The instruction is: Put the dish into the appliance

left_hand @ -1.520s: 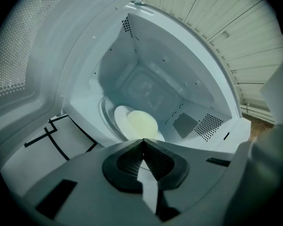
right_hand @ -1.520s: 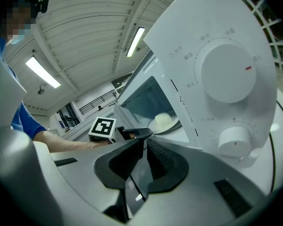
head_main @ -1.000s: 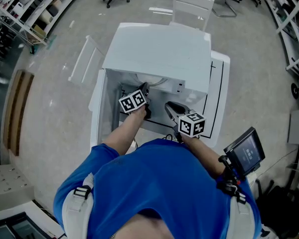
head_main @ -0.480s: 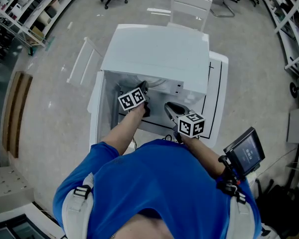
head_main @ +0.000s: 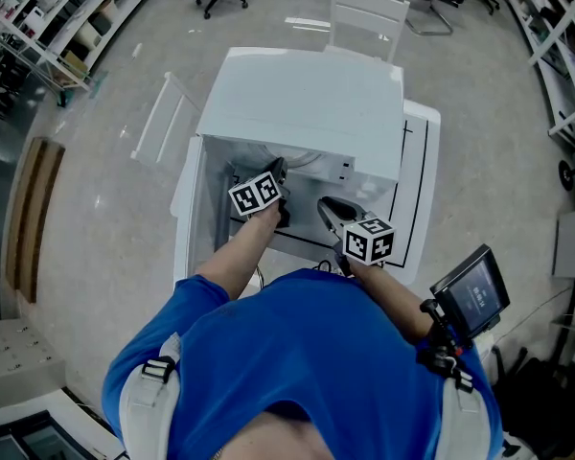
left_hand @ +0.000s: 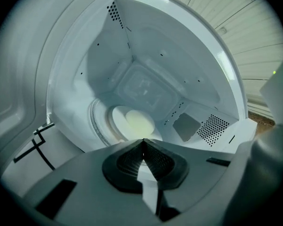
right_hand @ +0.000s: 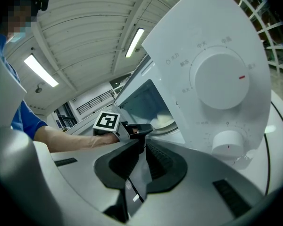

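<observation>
- Against the head views of a second and half a second ago, almost nothing differs: both grippers and the person's arms sit in the same spots, and the left marker cube (head_main: pixel 259 194) has shifted only a hair.
- Far left: the appliance door (head_main: pixel 161 118) stands swung open, edge-on to the head camera, clear of the cavity.
- The left gripper (head_main: pixel 280 168) is at the mouth of the open white microwave (head_main: pixel 307 103), pointing in. In its own view the jaws (left_hand: pixel 142 142) are closed tip to tip with nothing between them.
- The dish (left_hand: pixel 132 121) is already inside the cavity, beyond the left jaw tips and not touching them. It is a pale, cream-white round plate, lying flat in the middle of the turntable ring (left_hand: pixel 96 126). It looks plain; whether it holds anything cannot be made out.
- The cavity walls are white, with perforated vent patches at upper left and lower right.
- The right gripper (head_main: pixel 324 202) is outside the microwave, in front of the control panel. Its jaws (right_hand: pixel 142 138) are drawn together and empty.
- The right gripper view shows the left gripper (right_hand: pixel 139 128) beyond its tips, at the cavity opening.
- Right of the cavity, the panel carries a large dial (right_hand: pixel 221 81) above a smaller one (right_hand: pixel 228 142).
- The microwave rests on a white table (head_main: pixel 417 209) marked with black lines.
</observation>
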### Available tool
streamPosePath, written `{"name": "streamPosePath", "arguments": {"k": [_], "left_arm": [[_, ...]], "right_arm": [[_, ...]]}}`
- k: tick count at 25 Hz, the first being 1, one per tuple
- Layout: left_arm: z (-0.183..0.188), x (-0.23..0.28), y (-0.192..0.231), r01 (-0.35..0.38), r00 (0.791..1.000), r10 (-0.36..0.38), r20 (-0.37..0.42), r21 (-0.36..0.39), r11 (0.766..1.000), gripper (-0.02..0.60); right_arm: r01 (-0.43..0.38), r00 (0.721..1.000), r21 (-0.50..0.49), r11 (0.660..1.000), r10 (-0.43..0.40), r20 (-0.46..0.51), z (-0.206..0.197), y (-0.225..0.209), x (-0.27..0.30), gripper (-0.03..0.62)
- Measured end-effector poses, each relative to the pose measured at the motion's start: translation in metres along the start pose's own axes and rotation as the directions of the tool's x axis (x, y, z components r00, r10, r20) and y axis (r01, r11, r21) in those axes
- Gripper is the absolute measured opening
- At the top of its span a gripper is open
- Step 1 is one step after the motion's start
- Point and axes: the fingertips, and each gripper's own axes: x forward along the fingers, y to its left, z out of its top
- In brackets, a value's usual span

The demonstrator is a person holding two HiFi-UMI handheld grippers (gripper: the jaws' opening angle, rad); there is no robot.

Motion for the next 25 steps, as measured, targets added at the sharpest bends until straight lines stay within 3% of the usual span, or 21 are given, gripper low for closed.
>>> {"name": "streamPosePath", "arguments": {"k": [7, 12, 25], "left_arm": [[-0.002, -0.022, -0.006, 0.016, 1.0, -0.016, 0.012, 0.025, 1.0, 0.006], [-0.007, -0.033, -0.012, 0.021, 1.0, -0.023, 0.019, 0.085, 0.996, 0.006], [-0.026, -0.102, -0.038, 0.079, 0.996, -0.084, 0.027, 0.158, 0.984, 0.006]], "right_arm": [[-0.003, 1.0, -0.002, 1.0, 0.003, 0.015, 0.002, 0.006, -0.002, 0.04], [0.004, 1.0, -0.003, 1.0, -0.004, 0.012, 0.0, 0.002, -0.002, 0.04], [0.019, 0.999, 0.009, 1.0, -0.02, 0.026, -0.014, 0.028, -0.021, 0.038]]}}
